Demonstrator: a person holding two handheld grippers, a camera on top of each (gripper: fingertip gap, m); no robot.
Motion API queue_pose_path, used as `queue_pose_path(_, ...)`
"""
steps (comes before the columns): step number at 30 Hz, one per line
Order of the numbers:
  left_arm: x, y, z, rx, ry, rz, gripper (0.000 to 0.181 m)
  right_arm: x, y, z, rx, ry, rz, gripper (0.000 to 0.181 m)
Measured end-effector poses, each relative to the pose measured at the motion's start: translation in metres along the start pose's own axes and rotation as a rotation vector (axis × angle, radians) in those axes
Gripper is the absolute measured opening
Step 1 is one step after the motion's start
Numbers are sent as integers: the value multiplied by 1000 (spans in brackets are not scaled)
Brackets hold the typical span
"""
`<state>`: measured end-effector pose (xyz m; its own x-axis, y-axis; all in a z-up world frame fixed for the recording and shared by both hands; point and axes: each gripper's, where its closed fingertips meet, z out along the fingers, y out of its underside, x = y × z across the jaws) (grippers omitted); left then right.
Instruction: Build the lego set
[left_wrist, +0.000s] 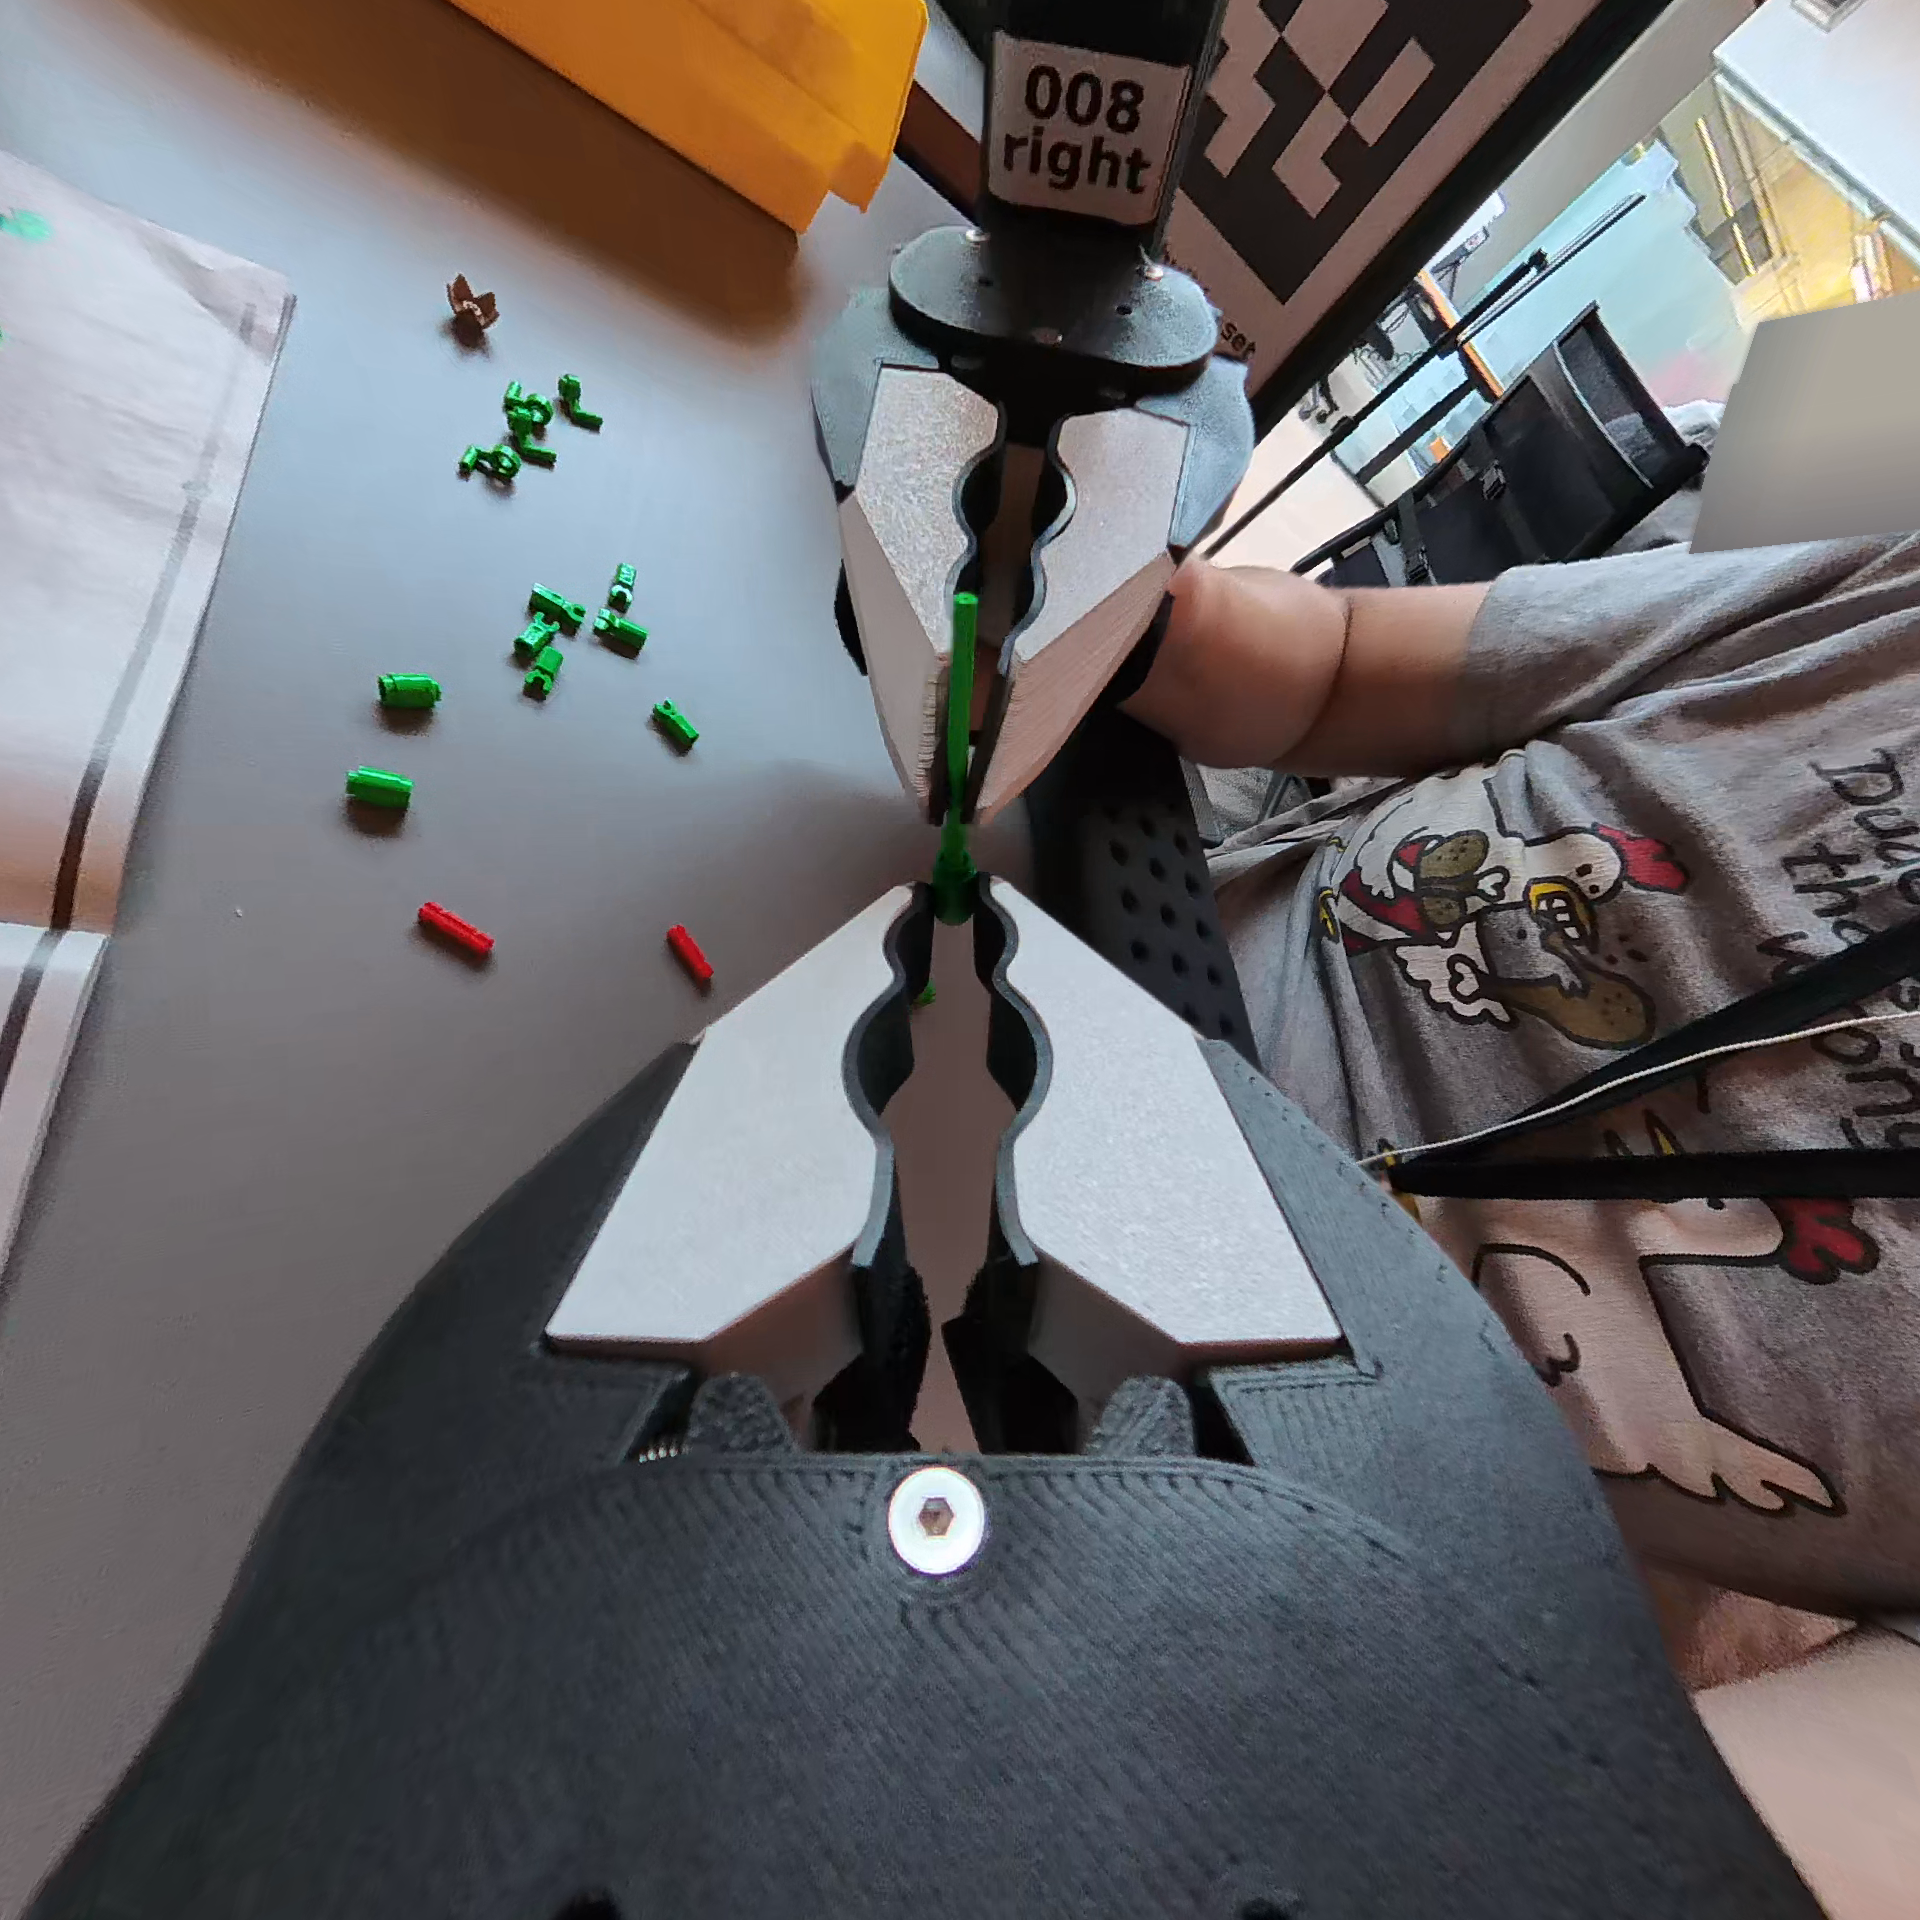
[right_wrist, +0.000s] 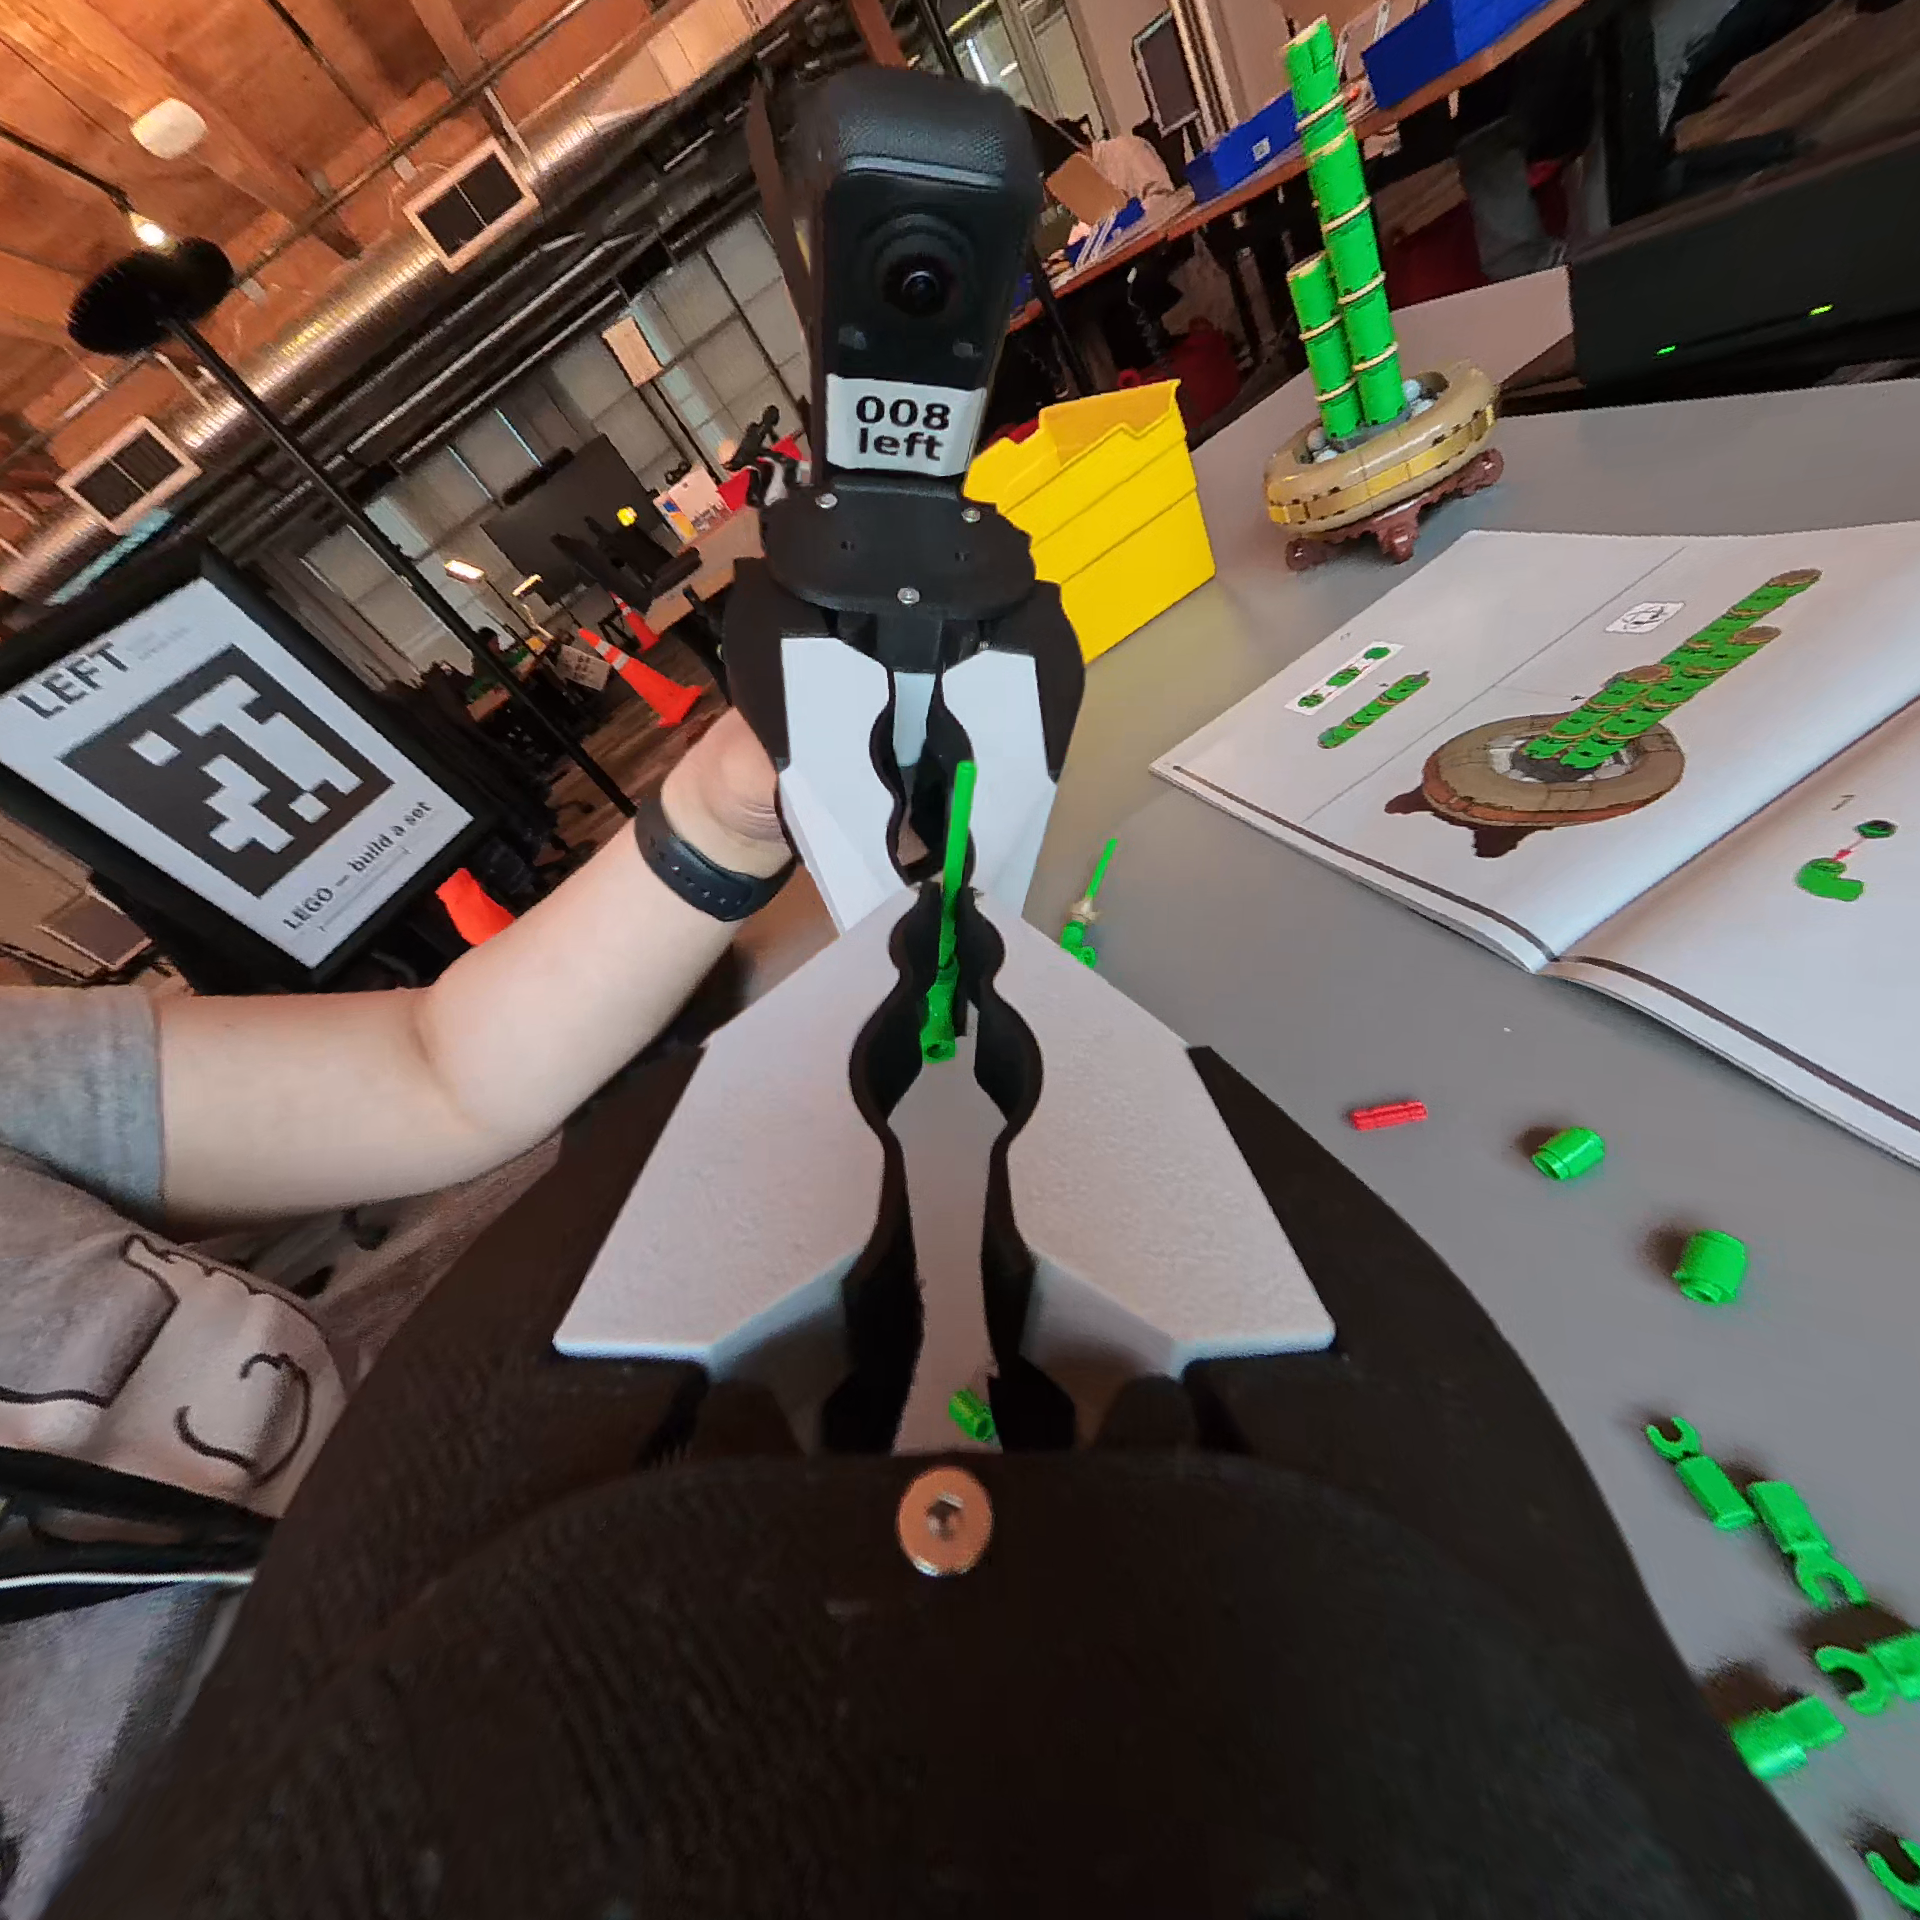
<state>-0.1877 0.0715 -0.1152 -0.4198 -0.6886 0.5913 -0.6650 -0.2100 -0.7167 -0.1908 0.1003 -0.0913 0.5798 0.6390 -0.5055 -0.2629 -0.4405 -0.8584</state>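
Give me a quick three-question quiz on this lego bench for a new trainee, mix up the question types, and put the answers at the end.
1. True or false: the two red pins lie loose on the table, held by neither tool.
2. Multiple choice: what do the left tool and the right tool pinch between them, tip to tip? A) a booklet page B) a green rod C) a red pin
3. Fill in: the bin beside the bamboo model is ____ in colour.

Key: 1 true; 2 B; 3 yellow.
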Motion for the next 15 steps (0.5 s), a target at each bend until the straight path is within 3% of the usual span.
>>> queue_pose_path(6,-7,11,4,-61,2,-20,5,4,12,1,-12,49,-88,0)
queue_pose_path(15,-9,22,9,-131,-25,-10,5,8,25,4,-40,-15,39,0)
